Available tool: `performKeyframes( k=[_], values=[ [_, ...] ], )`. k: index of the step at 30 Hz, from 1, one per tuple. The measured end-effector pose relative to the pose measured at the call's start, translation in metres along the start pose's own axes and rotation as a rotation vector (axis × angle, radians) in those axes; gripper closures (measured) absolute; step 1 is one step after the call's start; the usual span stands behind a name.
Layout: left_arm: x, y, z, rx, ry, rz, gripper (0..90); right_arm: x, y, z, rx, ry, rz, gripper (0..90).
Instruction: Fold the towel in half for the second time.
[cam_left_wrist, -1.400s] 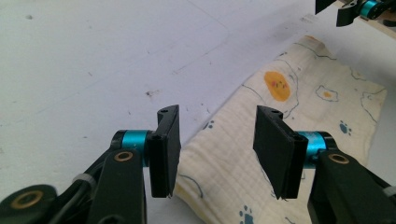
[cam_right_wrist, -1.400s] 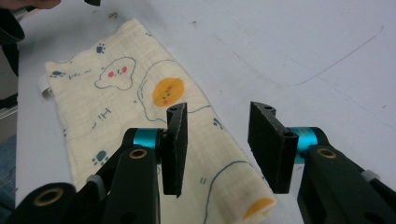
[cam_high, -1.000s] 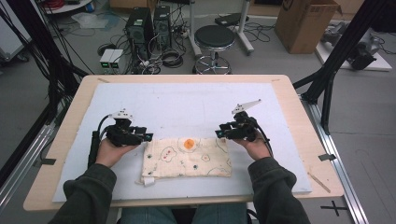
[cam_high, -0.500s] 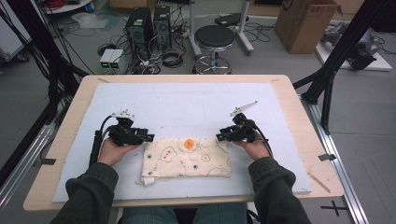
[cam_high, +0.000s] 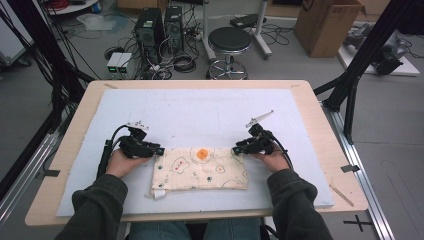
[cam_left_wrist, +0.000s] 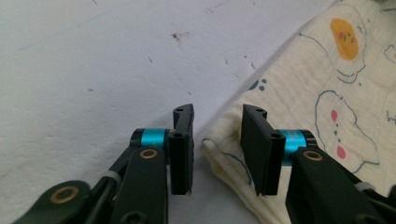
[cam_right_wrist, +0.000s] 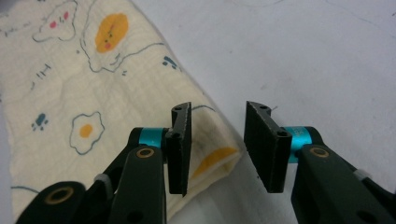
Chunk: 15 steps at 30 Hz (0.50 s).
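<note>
Both hands have barely shifted since a second ago, but the jaws on each tool have just been closing. Left gripper sits at the cloth's far-left corner, roughly 10 o'clock from the cloth's middle; in the left gripper view the folded corner lies in the gap between the black jaws, which stand apart with neither pad pressing on it. Right gripper is at the far-right corner, about 2 o'clock; in the right gripper view its jaws are likewise spread, the cloth's corner partly under the left-hand jaw and reaching into the gap (no squeeze visible). Cloth itself lies folded flat on the white mat, near the person's edge of the table, between the two hands. Judgement: both corners look about to be pinched. Risks: a jaw may catch just the top layer, so the fold peels open on lifting; or one side grips before the other, dragging the cloth askew across the mat.
</note>
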<state>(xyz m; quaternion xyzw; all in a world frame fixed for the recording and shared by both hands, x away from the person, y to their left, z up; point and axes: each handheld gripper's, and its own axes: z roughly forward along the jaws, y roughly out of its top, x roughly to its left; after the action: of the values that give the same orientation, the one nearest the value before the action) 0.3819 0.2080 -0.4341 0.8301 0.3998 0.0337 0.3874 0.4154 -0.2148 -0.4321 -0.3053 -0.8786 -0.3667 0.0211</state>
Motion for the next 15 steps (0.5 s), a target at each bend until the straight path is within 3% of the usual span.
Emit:
performKeyframes(
  k=[6, 10, 15],
  values=[
    [-0.0028, -0.0001, 0.0013, 0.011, 0.012, 0.027, 74.9, 0.0011, -0.0061, -0.0005, -0.007, -0.017, -0.002, 69.3],
    [-0.0051, -0.0017, 0.0007, 0.015, 0.016, 0.037, 82.3, 0.0062, -0.0067, -0.0008, 0.01, -0.039, -0.052, 76.6],
    [-0.0067, -0.0021, -0.0013, 0.014, 0.026, 0.048, 84.6, 0.0049, -0.0101, -0.0029, 0.007, -0.012, -0.04, 83.4]
  ],
)
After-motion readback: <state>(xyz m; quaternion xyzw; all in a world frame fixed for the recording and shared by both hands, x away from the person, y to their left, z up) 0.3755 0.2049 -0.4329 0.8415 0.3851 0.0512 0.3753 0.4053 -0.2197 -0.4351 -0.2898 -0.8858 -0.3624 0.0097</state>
